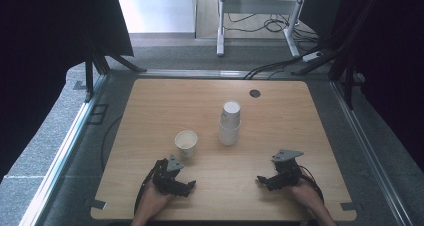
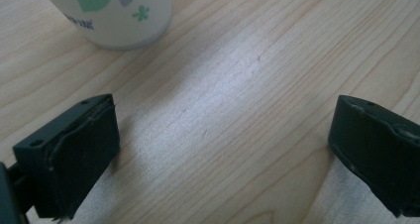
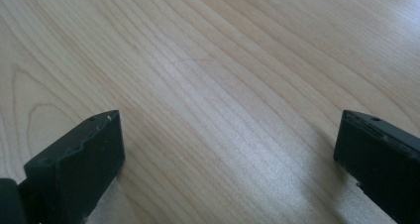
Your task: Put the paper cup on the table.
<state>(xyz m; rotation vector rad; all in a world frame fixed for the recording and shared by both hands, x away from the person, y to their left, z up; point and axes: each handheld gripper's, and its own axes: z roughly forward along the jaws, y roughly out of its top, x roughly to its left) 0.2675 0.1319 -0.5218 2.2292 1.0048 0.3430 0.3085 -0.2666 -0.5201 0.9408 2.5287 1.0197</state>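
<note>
A single white paper cup (image 1: pixel 186 142) stands upright and open on the wooden table (image 1: pixel 150 106), left of centre. To its right, a stack of white paper cups (image 1: pixel 230 122) stands upside down. My left gripper (image 1: pixel 189 187) rests near the front edge, just below the single cup, jaws wide apart with bare wood between them. Its own view has the cup's printed base (image 2: pixel 124 16) at the top left, apart from the jaws. My right gripper (image 1: pixel 262 180) lies near the front right, also open, with bare wood (image 3: pixel 223 95) between its jaws.
A small dark round grommet (image 1: pixel 255 93) sits near the table's far edge. Beyond the table are a white desk frame (image 1: pixel 260 8) and loose cables (image 1: pixel 280 61) on grey carpet. Dark curtains hang at both sides.
</note>
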